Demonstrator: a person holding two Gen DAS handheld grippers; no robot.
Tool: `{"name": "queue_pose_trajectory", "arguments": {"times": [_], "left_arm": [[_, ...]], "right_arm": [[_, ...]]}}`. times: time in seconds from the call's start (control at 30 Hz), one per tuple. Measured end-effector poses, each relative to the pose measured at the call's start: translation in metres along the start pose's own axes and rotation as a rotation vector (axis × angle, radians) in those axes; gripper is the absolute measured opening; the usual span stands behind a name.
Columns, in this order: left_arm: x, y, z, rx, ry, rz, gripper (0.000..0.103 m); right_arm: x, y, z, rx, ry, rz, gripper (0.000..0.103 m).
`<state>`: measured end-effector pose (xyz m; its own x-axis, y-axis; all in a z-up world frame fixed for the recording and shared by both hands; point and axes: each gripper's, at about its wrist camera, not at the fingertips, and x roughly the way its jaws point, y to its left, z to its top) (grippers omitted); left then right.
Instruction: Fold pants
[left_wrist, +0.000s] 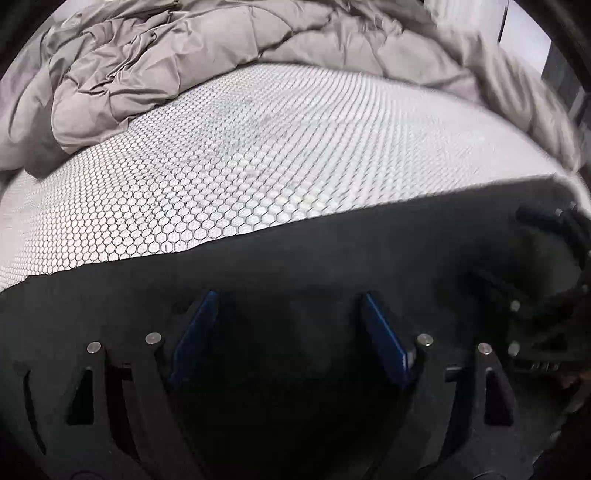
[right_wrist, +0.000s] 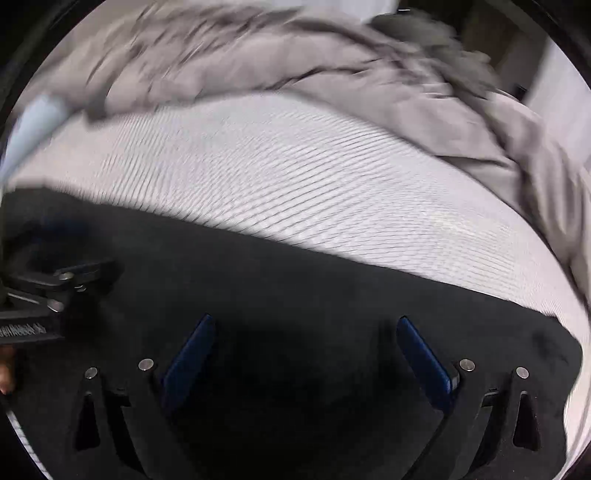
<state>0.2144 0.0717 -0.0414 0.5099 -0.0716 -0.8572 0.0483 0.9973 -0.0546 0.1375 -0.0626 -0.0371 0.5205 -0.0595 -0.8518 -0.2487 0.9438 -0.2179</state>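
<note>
Black pants (left_wrist: 332, 258) lie flat on a white honeycomb-patterned mattress (left_wrist: 258, 158); they fill the lower half of both views (right_wrist: 314, 288). My left gripper (left_wrist: 288, 306) is open, its blue-padded fingers spread just above the black fabric near its far edge. My right gripper (right_wrist: 304, 328) is also open over the pants, holding nothing. The right gripper shows at the right edge of the left wrist view (left_wrist: 546, 236), and the left gripper at the left edge of the right wrist view (right_wrist: 55, 288). The right wrist view is motion-blurred.
A crumpled grey duvet (left_wrist: 184, 62) is bunched along the far side of the mattress and down the right side (right_wrist: 480, 122). Bare mattress (right_wrist: 295, 166) lies between the pants and the duvet.
</note>
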Motion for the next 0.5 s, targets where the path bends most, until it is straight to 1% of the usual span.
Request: {"name": "queue_pose_trajectory", "arguments": {"times": [0.03,0.07,0.1,0.13,0.17,0.2,0.23,0.27,0.33,0.4,0.43,0.47,0.5], "left_arm": [[-0.001,0.012,-0.001,-0.042,-0.004,-0.043,0.075],[-0.004,0.026,0.000,-0.080,-0.014,-0.089,0.068],[-0.006,0.036,0.000,-0.101,-0.016,-0.112,0.051],[-0.011,0.049,-0.001,-0.119,-0.018,-0.107,0.050],[-0.015,0.066,-0.004,-0.135,-0.030,0.003,0.050],[-0.018,0.084,-0.009,-0.157,-0.044,0.165,0.051],[-0.021,0.096,-0.012,-0.176,-0.049,0.235,0.051],[-0.026,0.115,-0.019,-0.211,-0.060,0.244,0.051],[-0.035,0.133,-0.028,-0.255,-0.077,0.211,0.051],[-0.046,0.136,-0.037,-0.257,-0.078,0.238,0.051],[-0.053,0.133,-0.041,-0.248,-0.083,0.219,0.051],[-0.060,0.129,-0.046,-0.243,-0.094,0.181,0.051],[-0.070,0.125,-0.052,-0.241,-0.111,0.125,0.051]], "right_arm": [[0.007,0.002,-0.004,-0.017,0.010,-0.018,0.100],[0.008,-0.006,-0.008,0.010,0.005,-0.029,0.100],[0.009,-0.025,-0.012,0.050,0.009,-0.063,0.100],[0.008,-0.040,-0.016,0.078,0.015,-0.110,0.101],[0.007,-0.052,-0.022,0.103,0.023,-0.150,0.101],[0.007,-0.065,-0.027,0.126,0.036,-0.159,0.101],[0.005,-0.079,-0.032,0.152,0.047,-0.171,0.101],[0.001,-0.085,-0.037,0.163,0.047,-0.178,0.101],[-0.005,-0.095,-0.045,0.183,0.052,-0.215,0.101],[-0.009,-0.098,-0.048,0.193,0.043,-0.232,0.101],[-0.013,-0.094,-0.048,0.175,0.035,-0.240,0.100],[-0.018,-0.088,-0.048,0.154,0.024,-0.237,0.100],[-0.027,-0.081,-0.049,0.125,0.001,-0.203,0.100]]}}
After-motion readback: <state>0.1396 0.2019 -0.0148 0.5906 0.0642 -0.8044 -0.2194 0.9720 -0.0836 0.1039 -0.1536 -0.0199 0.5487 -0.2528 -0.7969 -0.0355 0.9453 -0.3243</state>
